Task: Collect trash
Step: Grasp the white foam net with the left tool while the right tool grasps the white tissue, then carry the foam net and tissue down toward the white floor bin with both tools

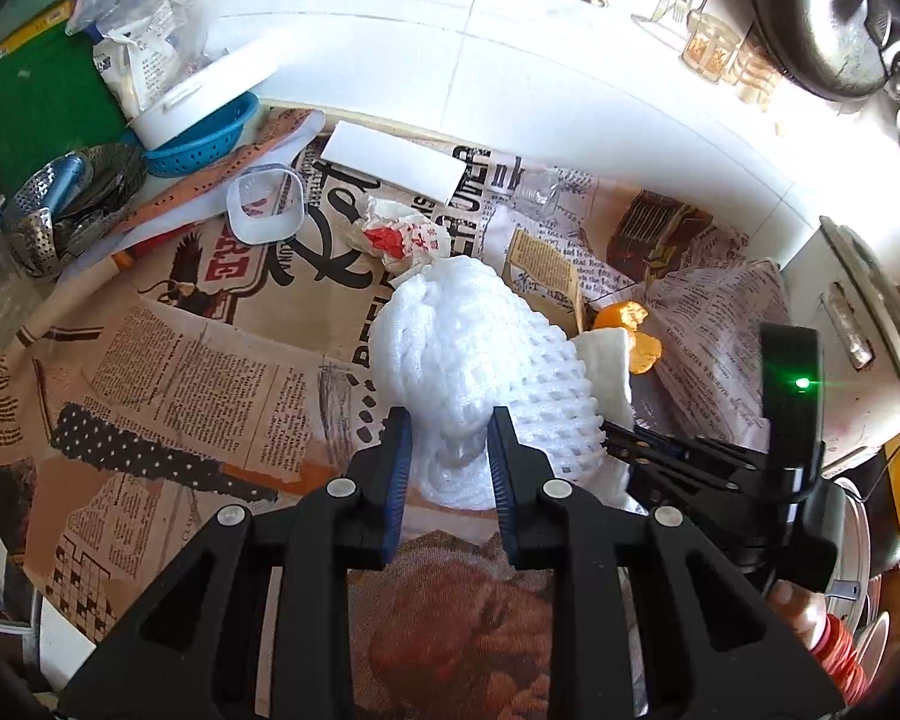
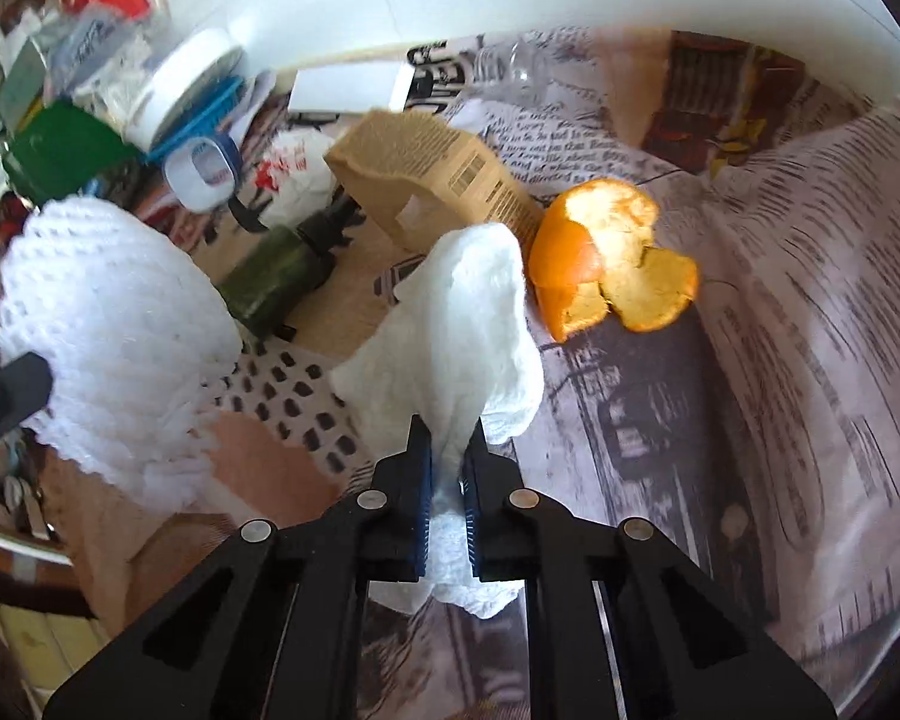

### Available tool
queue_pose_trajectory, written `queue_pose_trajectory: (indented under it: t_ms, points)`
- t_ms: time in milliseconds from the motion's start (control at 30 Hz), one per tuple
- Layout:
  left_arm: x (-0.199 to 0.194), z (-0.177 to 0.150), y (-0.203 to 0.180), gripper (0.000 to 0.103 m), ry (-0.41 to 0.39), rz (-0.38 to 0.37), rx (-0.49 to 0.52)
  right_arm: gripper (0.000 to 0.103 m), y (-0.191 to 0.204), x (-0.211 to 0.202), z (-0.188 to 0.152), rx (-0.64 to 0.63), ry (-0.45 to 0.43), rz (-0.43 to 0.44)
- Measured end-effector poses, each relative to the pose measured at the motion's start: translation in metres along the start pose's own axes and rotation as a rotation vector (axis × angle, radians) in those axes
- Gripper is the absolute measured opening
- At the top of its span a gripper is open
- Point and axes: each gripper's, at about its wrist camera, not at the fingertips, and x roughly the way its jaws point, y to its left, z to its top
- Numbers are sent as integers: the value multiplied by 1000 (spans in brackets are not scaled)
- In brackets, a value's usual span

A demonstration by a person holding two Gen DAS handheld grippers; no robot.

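Observation:
My left gripper (image 1: 448, 420) is shut on a white foam fruit net (image 1: 480, 354), held above the newspaper-print table cover; the same net (image 2: 114, 330) shows at the left of the right wrist view. My right gripper (image 2: 447, 429) is shut on a crumpled white paper towel (image 2: 456, 312), which sticks up from between the pads. Orange peel (image 2: 612, 264) lies just right of the towel, also seen as orange peel (image 1: 627, 330) behind the net. A brown cardboard box (image 2: 432, 174), a dark green bottle (image 2: 276, 276) and a red-and-white crumpled wrapper (image 1: 402, 237) lie on the cover.
A blue colander (image 1: 201, 141) with a white tub, a clear plastic ring (image 1: 264, 207), a white flat box (image 1: 393, 162) and metal strainers (image 1: 60, 204) crowd the back left. White wall tiles rise behind. A stove and pans (image 1: 828, 18) stand at the right.

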Motion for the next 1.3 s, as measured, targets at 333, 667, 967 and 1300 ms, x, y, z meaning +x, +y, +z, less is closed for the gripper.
queue_pose_trajectory:
  t_ms: [333,667,967,1300]
  points:
    - [-67,-15,27,25,-85,-115,97,8,44,-93,-30,109,-197,-52]
    - [-161,-57,72,25,-176,-208,246,8,138,-165,-91,210,-392,-128]
    - [-224,-92,96,25,-176,-269,297,8,190,-217,-145,233,-457,-156]
    - [-260,-152,96,25,-169,-287,288,8,208,-243,-200,205,-462,-157]
